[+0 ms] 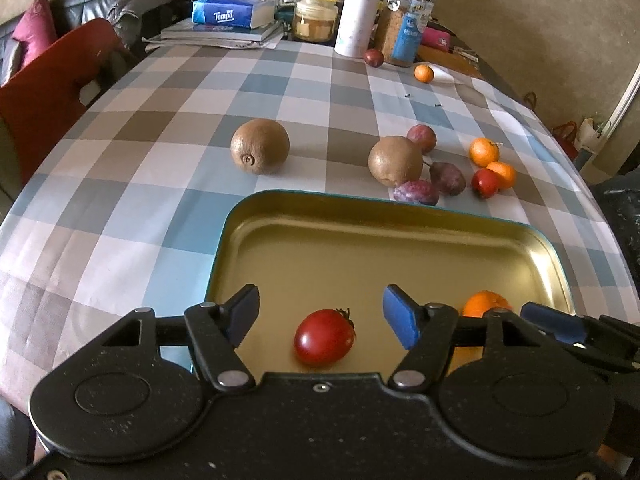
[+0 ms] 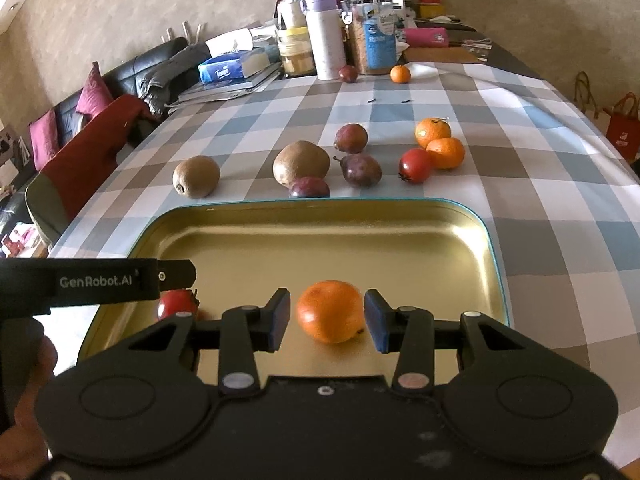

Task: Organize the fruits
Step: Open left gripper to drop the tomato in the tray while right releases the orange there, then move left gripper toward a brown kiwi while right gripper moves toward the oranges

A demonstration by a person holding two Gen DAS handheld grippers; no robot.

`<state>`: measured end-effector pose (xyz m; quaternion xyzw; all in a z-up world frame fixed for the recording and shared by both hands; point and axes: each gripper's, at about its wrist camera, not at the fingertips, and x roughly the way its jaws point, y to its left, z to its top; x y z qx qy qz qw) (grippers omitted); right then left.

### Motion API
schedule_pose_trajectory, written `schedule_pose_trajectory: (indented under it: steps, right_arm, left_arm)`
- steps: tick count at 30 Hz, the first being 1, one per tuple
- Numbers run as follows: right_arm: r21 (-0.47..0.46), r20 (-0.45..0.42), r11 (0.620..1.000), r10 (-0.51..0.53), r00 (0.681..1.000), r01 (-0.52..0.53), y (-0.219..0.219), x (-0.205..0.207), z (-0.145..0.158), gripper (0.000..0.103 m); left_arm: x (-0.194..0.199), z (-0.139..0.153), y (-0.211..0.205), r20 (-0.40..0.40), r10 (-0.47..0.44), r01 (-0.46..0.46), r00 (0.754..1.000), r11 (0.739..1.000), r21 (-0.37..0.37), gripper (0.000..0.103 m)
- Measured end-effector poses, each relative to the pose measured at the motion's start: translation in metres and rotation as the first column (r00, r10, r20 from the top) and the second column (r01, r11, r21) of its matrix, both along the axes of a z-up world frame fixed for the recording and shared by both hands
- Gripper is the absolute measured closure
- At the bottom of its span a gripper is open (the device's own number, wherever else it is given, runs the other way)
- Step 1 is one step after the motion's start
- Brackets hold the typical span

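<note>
A gold metal tray (image 1: pixel 360 202) (image 2: pixel 494 240) lies on the checked tablecloth. In it rests a red tomato (image 1: pixel 324 338) (image 2: pixel 178 304), loose between the wide-apart fingers of my left gripper (image 1: pixel 322 318), which is open. My right gripper (image 2: pixel 327 320) is shut on an orange mandarin (image 2: pixel 330 311) (image 1: pixel 486 304), held low over the tray's near right part. Beyond the tray lie two kiwis (image 1: pixel 260 146) (image 1: pixel 395 162), three plums (image 1: pixel 416 192), two mandarins (image 1: pixel 484 151) and another tomato (image 1: pixel 485 183).
At the table's far end stand jars (image 1: pixel 314 16), a white bottle (image 1: pixel 358 16), a tissue pack (image 1: pixel 232 12) on books, plus a plum (image 1: pixel 374 57) and a mandarin (image 1: pixel 424 73). A red chair (image 1: pixel 60 76) and a sofa stand on the left. A hand (image 2: pixel 28 380) shows at left.
</note>
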<state>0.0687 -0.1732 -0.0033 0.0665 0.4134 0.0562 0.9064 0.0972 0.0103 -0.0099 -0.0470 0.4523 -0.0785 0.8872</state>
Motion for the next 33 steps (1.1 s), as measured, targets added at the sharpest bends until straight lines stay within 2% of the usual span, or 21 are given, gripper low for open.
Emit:
schedule_pose_trajectory:
  steps: [10, 18, 27, 30, 33]
  right_arm:
    - [-0.011, -0.036, 1.0, -0.005, 0.999, 0.004, -0.002, 0.009, 0.001, 0.058]
    - [-0.024, -0.066, 0.999, -0.027, 0.997, 0.025, -0.009, 0.021, 0.005, 0.058]
    - [-0.137, -0.017, 0.988, -0.072, 0.997, 0.069, -0.016, 0.039, 0.018, 0.058]
    - [-0.145, -0.01, 0.988, -0.061, 0.998, 0.059, -0.018, 0.051, 0.021, 0.059]
    - [-0.146, -0.006, 0.988, -0.05, 0.999, 0.049, -0.02, 0.064, 0.021, 0.059]
  left_arm:
    - [0.004, 0.001, -0.004, -0.004, -0.023, 0.023, 1.0, 0.999, 0.035, 0.033]
    - [0.011, 0.006, -0.008, 0.03, -0.039, 0.036, 0.999, 0.993, 0.11, 0.033]
    - [0.041, 0.011, 0.003, 0.015, -0.006, 0.005, 1.0, 0.996, 0.088, 0.032]
    - [0.054, 0.013, 0.007, 0.023, 0.002, -0.004, 1.0, 0.996, 0.086, 0.033]
    - [0.07, 0.016, 0.013, 0.021, 0.008, -0.009, 1.0, 0.999, 0.051, 0.033]
